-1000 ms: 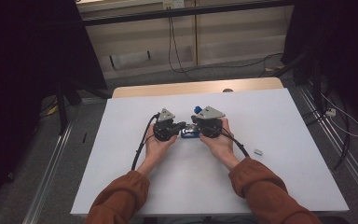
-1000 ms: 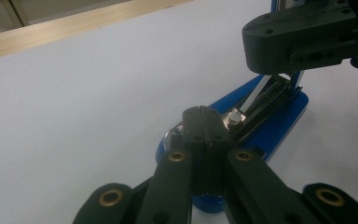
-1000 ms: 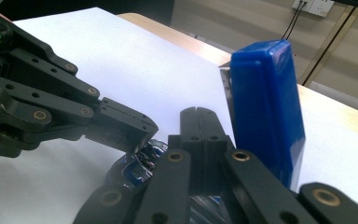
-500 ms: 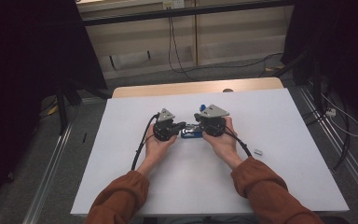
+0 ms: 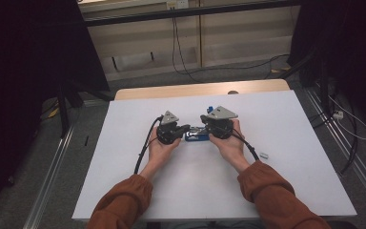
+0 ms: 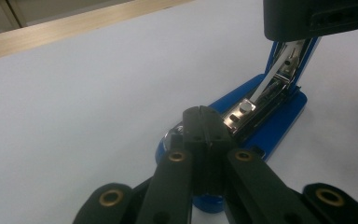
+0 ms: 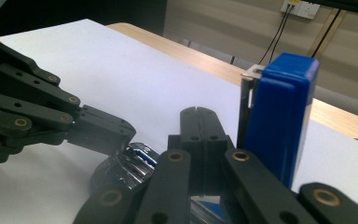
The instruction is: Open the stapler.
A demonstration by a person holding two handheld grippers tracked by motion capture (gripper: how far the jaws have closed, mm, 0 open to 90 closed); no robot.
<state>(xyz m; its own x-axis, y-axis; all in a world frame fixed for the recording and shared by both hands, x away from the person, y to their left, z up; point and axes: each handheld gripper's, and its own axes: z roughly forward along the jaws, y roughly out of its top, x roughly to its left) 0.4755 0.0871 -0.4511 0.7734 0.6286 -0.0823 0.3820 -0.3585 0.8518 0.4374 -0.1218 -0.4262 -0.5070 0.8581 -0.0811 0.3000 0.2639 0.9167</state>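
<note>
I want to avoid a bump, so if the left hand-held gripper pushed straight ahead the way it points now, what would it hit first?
Most likely the blue stapler: the shut left hand-held gripper sits over its base, aimed along the open metal channel toward the raised lid. Depth is unclear; it may already touch.

Dim overall, dark at both sides of high view; even soft overhead light on white table (image 5: 286, 143), faint shadows, mild glare on metal, near jaws blurred.
</note>
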